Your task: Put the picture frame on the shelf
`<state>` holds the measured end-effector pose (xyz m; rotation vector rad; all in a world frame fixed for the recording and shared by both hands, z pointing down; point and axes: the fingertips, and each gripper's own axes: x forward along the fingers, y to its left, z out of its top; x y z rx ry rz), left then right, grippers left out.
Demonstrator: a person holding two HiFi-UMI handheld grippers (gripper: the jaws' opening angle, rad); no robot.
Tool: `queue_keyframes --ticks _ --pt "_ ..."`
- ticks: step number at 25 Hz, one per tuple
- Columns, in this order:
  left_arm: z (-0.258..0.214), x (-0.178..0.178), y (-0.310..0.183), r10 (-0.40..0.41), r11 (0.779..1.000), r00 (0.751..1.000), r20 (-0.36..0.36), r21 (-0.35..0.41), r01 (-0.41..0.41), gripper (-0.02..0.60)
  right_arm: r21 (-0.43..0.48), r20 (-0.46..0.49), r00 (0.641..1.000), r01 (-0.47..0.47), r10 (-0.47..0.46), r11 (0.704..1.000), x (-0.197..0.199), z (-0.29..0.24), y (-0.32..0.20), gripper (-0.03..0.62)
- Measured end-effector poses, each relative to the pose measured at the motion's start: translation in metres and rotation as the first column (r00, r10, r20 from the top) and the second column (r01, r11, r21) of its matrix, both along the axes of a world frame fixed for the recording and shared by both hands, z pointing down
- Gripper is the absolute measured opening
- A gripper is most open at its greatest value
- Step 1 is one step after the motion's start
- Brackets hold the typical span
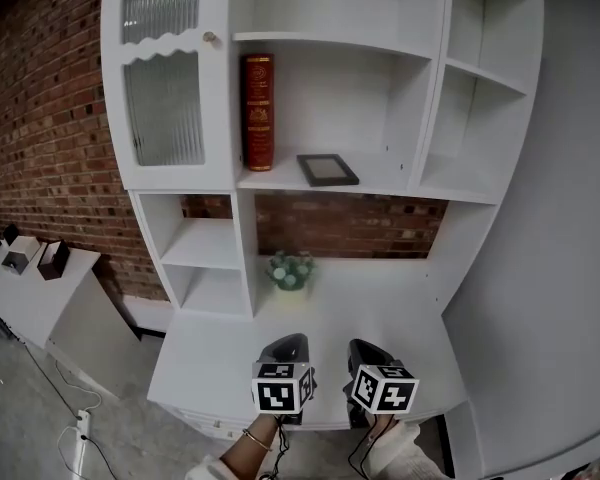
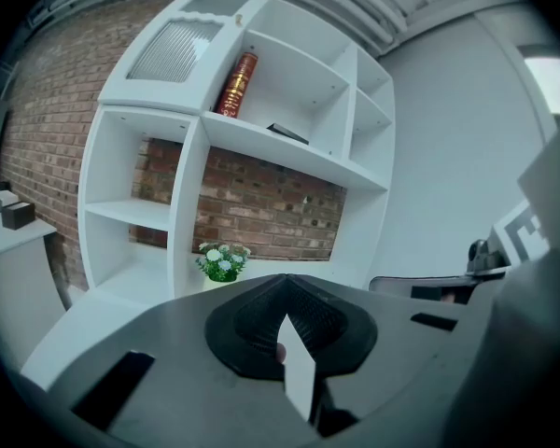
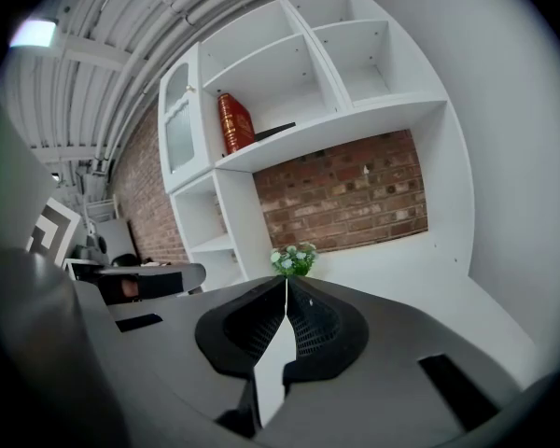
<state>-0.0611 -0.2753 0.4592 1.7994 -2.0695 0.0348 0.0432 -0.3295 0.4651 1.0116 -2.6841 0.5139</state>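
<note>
Lying flat on the smooth white shelf [image 1: 385, 181], the dark rectangular picture frame [image 1: 328, 170] is seen near an upright red book [image 1: 258, 112]; left gripper [image 1: 288, 341] and right gripper [image 1: 366, 347] are held with ribbed jaws pressed together, empty.

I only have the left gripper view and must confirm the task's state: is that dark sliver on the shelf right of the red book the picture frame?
Observer: Yes; the head view shows the picture frame lying flat there, right of the red book and apart from it.
Operator: Is the right gripper holding anything?
Observer: No; in its own view the right gripper has its jaws together with nothing between them.
</note>
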Motion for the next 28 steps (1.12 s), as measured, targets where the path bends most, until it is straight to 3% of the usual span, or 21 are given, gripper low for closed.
queue_keyframes --ticks 12,28 --pt "0.0031 0.0045 0.0008 -0.072 0.997 0.997 0.018 -0.020 0.072 0.006 0.045 -0.051 0.997 0.055 -0.053 0.997 0.0036 0.0019 -0.0051 0.023" --pt "0.0062 0.0019 -0.0005 -0.069 0.997 0.997 0.021 -0.035 0.069 0.006 0.056 -0.076 0.996 0.048 -0.044 0.997 0.0062 0.0072 -0.0043 0.023"
